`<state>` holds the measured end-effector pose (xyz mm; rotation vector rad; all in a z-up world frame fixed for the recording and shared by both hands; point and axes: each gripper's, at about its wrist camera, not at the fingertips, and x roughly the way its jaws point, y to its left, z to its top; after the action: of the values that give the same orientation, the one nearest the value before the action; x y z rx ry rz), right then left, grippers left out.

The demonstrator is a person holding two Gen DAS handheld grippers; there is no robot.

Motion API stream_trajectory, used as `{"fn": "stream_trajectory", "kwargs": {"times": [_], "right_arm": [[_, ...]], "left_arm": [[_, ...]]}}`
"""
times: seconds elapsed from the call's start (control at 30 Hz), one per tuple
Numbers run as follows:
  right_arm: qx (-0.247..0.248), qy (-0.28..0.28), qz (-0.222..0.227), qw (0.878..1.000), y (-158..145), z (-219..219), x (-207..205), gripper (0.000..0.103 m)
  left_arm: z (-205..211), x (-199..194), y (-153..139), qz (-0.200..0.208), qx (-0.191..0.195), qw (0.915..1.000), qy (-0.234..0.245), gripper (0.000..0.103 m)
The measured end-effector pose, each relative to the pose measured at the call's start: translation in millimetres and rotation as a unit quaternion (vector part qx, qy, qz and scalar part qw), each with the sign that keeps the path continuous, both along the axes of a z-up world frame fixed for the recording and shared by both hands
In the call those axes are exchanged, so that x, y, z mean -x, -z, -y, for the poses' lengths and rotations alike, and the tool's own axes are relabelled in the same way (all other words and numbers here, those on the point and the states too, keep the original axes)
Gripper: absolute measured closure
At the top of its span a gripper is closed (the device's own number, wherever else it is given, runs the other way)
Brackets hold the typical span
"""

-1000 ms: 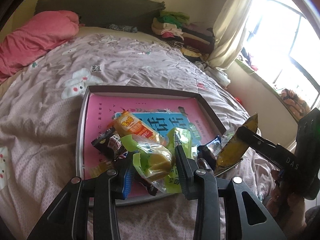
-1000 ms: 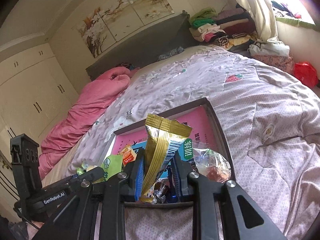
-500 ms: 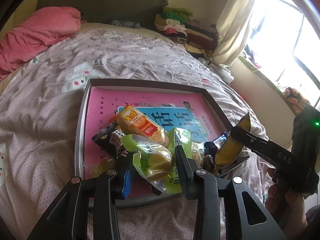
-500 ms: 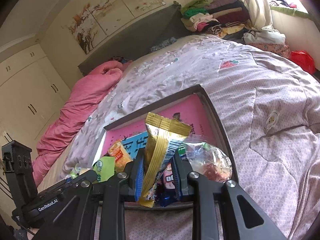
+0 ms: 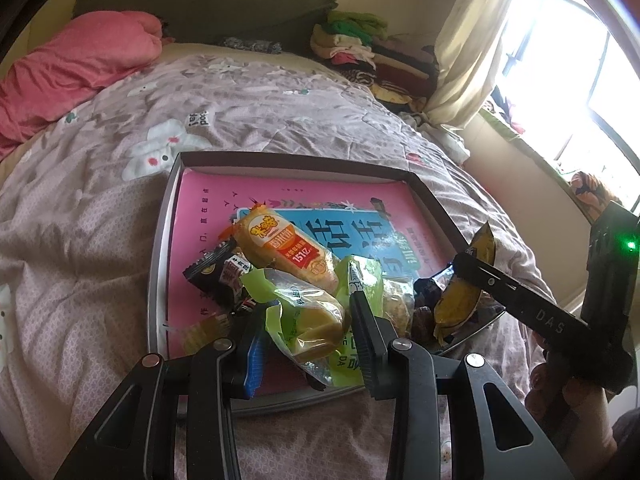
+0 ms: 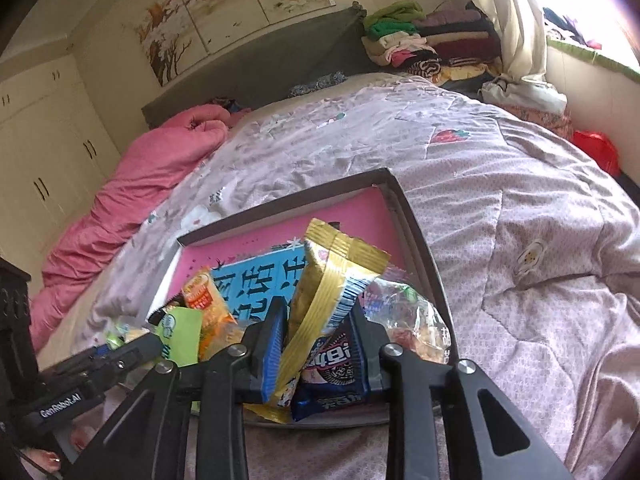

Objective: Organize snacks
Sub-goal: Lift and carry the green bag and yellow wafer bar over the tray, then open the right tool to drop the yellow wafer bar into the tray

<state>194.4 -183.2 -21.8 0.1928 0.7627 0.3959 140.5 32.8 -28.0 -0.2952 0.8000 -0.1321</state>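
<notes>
A shallow grey tray (image 5: 280, 158) with a pink and blue lining lies on the bed and holds several snacks. My left gripper (image 5: 308, 304) is shut on a green-wrapped cake packet (image 5: 320, 320) over the tray's near edge. My right gripper (image 6: 320, 312) holds a gold snack packet (image 6: 332, 264) upright over the tray's near right corner. Its jaws are opening, and the packet stands between the pads. A dark blue biscuit packet (image 6: 336, 368) lies under that gripper. In the left wrist view the gold snack packet (image 5: 456, 304) shows at the right.
An orange packet (image 5: 284, 248), a black packet (image 5: 212, 268) and a clear bag (image 6: 408, 316) lie in the tray. Pale purple quilt (image 5: 100, 260) surrounds it. A pink duvet (image 5: 72, 68) lies far left, folded clothes (image 5: 360, 48) at the headboard. A hand (image 5: 560, 392) grips the right tool.
My right gripper has sunk with the gold packet toward the tray's near right corner, and the gap between its fingers has widened slightly. The left gripper and its cake packet stay put.
</notes>
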Motion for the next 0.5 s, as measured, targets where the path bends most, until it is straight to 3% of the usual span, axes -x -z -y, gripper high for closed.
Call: {"fn": "stream_trajectory", "kwargs": {"times": [0.23, 0.5], "right_arm": [[0.031, -0.019, 0.01, 0.999, 1.2, -12.5, 4.2, 0.061], [0.043, -0.04, 0.013, 0.998, 2.6, -22.2, 10.0, 0.061]], "left_arm": [[-0.9, -1.0, 0.6, -0.002, 0.0, 1.0, -0.001, 0.064], [-1.2, -1.2, 0.5, -0.002, 0.0, 1.0, -0.001, 0.064]]}}
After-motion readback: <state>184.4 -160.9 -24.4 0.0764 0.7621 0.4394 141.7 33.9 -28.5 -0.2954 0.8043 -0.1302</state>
